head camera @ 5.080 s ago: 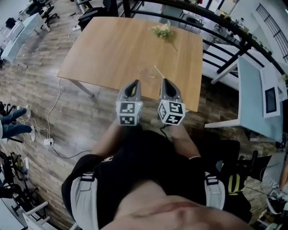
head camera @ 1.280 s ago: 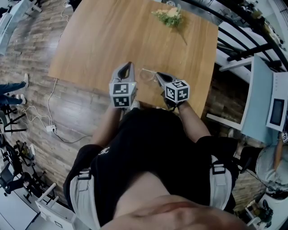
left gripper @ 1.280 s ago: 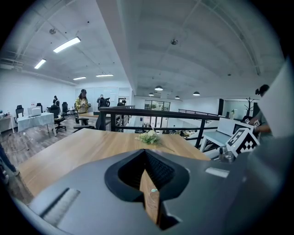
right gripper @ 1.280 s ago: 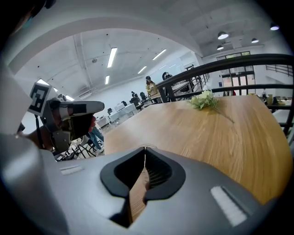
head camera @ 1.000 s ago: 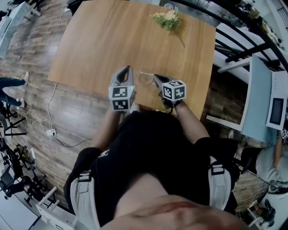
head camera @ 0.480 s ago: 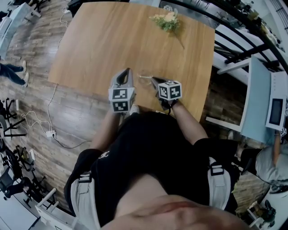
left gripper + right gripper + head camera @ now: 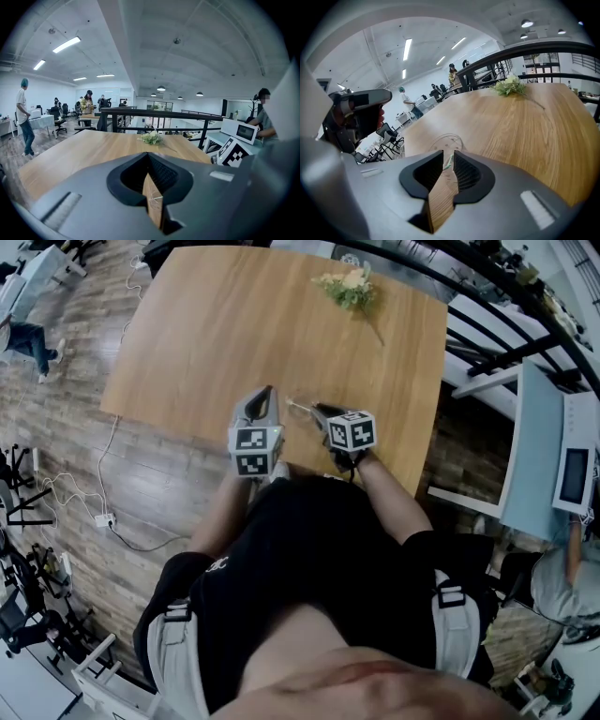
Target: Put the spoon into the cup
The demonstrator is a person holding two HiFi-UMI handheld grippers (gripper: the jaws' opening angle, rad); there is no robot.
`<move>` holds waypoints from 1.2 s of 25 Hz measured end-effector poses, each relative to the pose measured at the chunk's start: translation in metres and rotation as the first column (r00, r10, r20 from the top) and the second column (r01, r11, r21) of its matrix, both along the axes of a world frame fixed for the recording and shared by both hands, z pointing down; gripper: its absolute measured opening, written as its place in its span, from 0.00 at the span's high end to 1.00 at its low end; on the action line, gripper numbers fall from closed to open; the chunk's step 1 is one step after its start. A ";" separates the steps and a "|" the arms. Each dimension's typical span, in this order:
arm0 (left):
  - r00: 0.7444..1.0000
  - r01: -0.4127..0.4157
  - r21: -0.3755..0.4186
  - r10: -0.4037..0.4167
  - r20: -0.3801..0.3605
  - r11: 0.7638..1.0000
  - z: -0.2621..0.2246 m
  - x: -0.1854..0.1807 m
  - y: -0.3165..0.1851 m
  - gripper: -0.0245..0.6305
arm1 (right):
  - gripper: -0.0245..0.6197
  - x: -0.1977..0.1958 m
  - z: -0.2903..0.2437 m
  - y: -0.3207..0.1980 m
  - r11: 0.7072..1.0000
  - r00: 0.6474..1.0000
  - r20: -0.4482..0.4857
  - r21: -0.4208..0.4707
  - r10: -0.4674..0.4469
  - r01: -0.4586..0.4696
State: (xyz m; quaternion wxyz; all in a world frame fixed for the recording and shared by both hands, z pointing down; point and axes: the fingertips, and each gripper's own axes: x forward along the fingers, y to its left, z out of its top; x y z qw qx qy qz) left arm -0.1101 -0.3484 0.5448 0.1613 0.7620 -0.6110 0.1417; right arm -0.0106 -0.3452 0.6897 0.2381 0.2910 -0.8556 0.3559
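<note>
A clear glass cup [image 7: 300, 409] [image 7: 443, 139] stands near the wooden table's [image 7: 234, 324] front edge, between my two grippers. The thin pale spoon [image 7: 294, 406] leans out of it, with its handle [image 7: 448, 161] running back into the gap of my right gripper [image 7: 320, 412] [image 7: 448, 157]. Those jaws have just been opening and stand apart, and the pads do not press the handle. My left gripper [image 7: 267, 393] [image 7: 147, 164] rests just left of the cup, its tips meeting with nothing between them.
A small bunch of flowers [image 7: 349, 285] [image 7: 152, 137] [image 7: 510, 86] lies at the table's far side. A black railing [image 7: 487, 306] runs behind the table. To the right stands a white desk [image 7: 539, 446] with a device on it. People are in the background.
The right gripper has edged a little to the left, toward the cup. The left gripper has stayed where it was.
</note>
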 end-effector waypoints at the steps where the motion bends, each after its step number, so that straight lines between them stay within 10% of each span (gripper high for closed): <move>1: 1.000 0.001 0.002 -0.001 -0.001 1.000 -0.001 0.000 0.000 0.95 | 0.85 0.000 -0.001 -0.001 1.000 1.000 0.000 0.001 0.002 -0.002; 11: 1.000 -0.009 0.020 0.009 -0.001 1.000 -0.003 0.003 -0.002 0.94 | 0.79 0.007 -0.016 -0.009 0.997 0.998 0.043 0.046 0.055 -0.057; 19: 1.000 -0.030 0.039 0.030 0.001 0.999 -0.008 0.012 -0.007 0.95 | 0.96 0.024 -0.063 -0.025 0.964 0.981 0.141 0.210 0.134 -0.162; 24: 0.999 -0.052 0.051 0.052 0.002 0.997 -0.012 0.022 -0.011 0.95 | 0.96 0.042 -0.100 -0.041 0.916 0.964 0.158 0.310 0.215 -0.255; 30: 0.997 -0.074 0.082 0.074 0.004 0.994 -0.023 0.036 -0.013 0.95 | 0.96 0.070 -0.168 -0.053 0.776 0.923 0.156 0.503 0.351 -0.380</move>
